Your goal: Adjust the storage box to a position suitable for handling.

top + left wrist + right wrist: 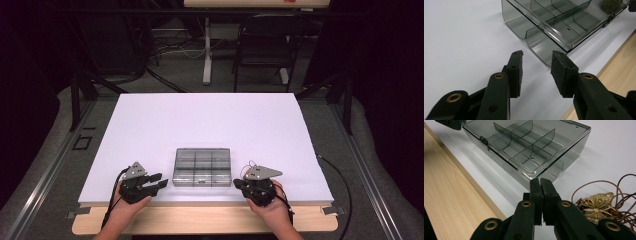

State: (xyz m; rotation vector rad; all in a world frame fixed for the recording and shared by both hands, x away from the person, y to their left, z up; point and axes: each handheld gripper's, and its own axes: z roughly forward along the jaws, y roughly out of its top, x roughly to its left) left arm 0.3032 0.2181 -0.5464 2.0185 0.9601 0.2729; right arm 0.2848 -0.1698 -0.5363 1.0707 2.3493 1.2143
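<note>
A clear smoky-grey compartment box (201, 166) with its lid closed sits near the front middle of the white tabletop (200, 120). My left gripper (161, 181) rests just left of it, open and holding nothing; in the left gripper view the left gripper (537, 57) points at the box's (554, 22) near corner. My right gripper (237, 184) lies just right of the box, and the right gripper (540, 182) is shut on nothing, aimed at the box (529, 147). A gold butterfly pendant (599, 203) on a brown cord (624, 187) lies beside the right jaws.
A pale wooden strip (200, 220) runs along the table's front edge, under both hands. Beyond the table stand a black chair (265, 45) and a white table leg (206, 50). The white surface behind the box is bare.
</note>
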